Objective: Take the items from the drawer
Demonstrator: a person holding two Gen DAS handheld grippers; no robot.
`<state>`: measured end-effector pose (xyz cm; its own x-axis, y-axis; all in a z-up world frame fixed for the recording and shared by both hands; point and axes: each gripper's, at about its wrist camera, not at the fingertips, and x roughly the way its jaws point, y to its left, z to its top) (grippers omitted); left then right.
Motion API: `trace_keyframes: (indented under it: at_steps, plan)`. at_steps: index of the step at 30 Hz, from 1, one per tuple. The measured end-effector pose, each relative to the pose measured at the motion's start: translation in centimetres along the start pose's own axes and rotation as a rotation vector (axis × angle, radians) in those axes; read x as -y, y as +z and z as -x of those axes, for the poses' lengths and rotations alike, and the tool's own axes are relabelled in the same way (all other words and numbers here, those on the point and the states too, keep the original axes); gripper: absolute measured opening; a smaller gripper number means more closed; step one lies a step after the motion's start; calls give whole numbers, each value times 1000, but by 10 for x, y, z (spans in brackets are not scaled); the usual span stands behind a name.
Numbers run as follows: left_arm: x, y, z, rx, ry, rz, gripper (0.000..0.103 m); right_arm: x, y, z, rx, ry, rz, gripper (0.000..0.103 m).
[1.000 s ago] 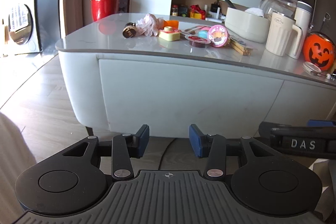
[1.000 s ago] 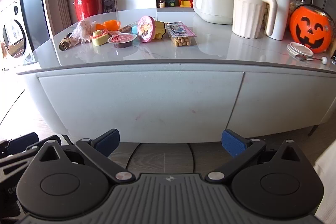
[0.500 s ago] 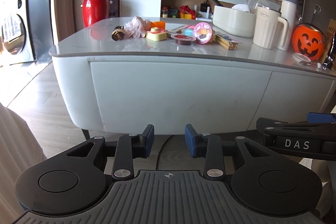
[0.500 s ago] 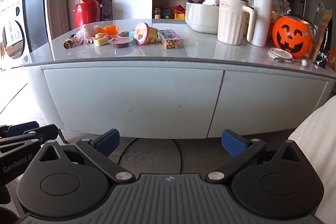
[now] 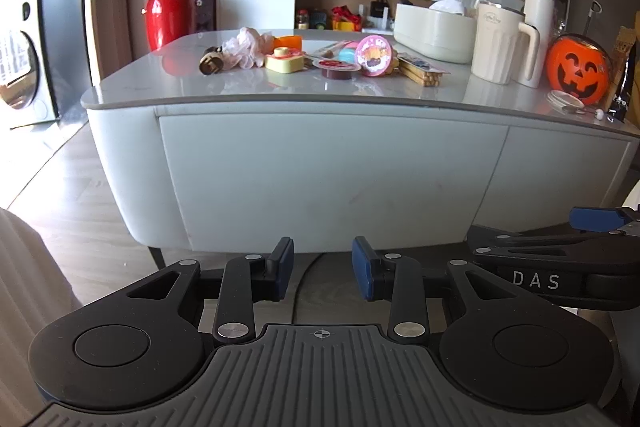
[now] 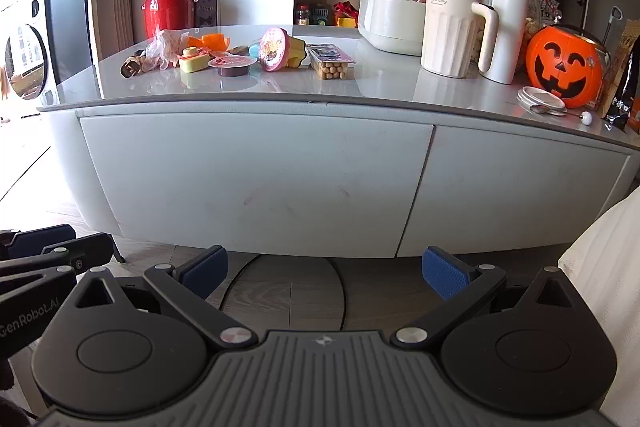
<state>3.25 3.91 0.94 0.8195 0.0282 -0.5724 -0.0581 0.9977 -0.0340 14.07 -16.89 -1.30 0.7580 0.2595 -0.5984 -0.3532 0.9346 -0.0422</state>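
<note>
Left gripper (image 5: 322, 269), empty, has narrowed but stays apart; right gripper (image 6: 324, 269) gapes wide, empty. Both face the pale grey closed drawer front (image 5: 328, 183) under the cluttered glossy surface (image 5: 248, 87), unopened.

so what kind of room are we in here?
Most likely a home kitchen or open living area. A white island counter with closed drawer fronts holds snacks, a cream mug and a pumpkin bucket; a washing machine stands at far left.

A home kitchen: a grey surface (image 6: 360, 95) holding snacks, a cream jug (image 6: 452, 31) and pumpkin bucket (image 6: 564, 67), a washing machine (image 6: 24, 47) nearby.
</note>
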Motion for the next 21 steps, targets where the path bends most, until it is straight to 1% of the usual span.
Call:
trace_keyframes:
  at_steps: [21]
  plan:
    - [0,0,-1,-3,-1,1,37,-1,0,0,-1,12,10,103]
